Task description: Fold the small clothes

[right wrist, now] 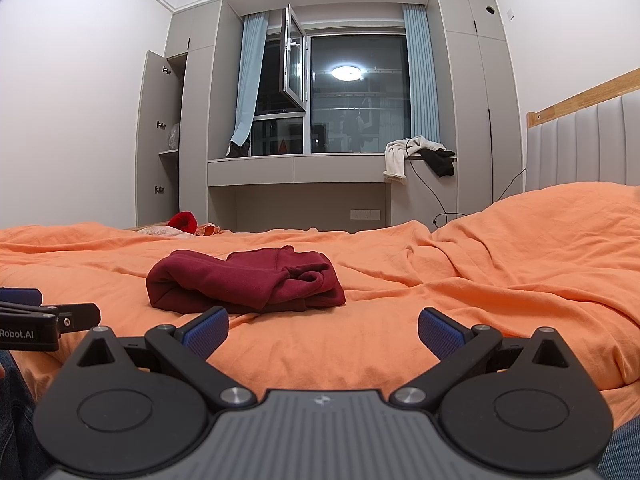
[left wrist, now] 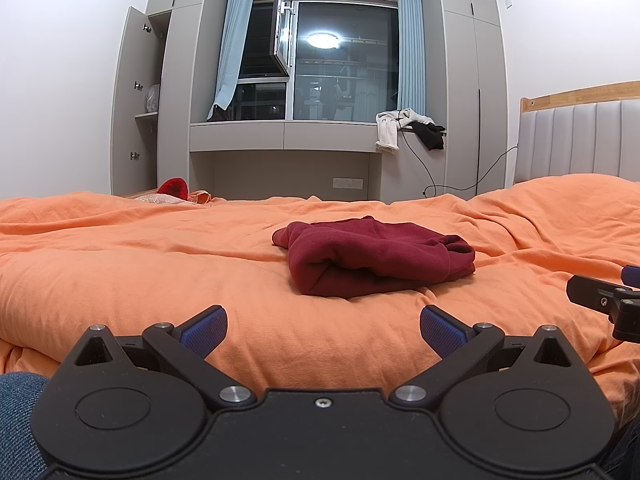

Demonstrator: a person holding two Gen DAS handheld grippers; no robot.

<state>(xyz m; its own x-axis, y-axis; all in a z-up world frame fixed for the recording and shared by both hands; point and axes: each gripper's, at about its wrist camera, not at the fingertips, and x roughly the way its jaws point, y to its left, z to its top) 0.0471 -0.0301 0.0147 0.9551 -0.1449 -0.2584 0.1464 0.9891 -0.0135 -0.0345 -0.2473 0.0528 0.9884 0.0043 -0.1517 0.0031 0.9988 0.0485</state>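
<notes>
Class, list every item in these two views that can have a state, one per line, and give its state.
Left tool: open, holding nothing.
Right tool: open, holding nothing.
Maroon garment: folded into a bundle, lying on the orange duvet.
Window sash: swung open.
Cabinet door: open.
White garment: draped unfolded over the ledge.

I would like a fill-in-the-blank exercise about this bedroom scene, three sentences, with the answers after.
1. The dark red garment lies folded on the ______ bedcover.
2. Both the left claw and the right claw are ______, holding nothing.
3. On the window ledge, a white garment lies beside a ______ one.

Missing words: orange; open; black
</notes>
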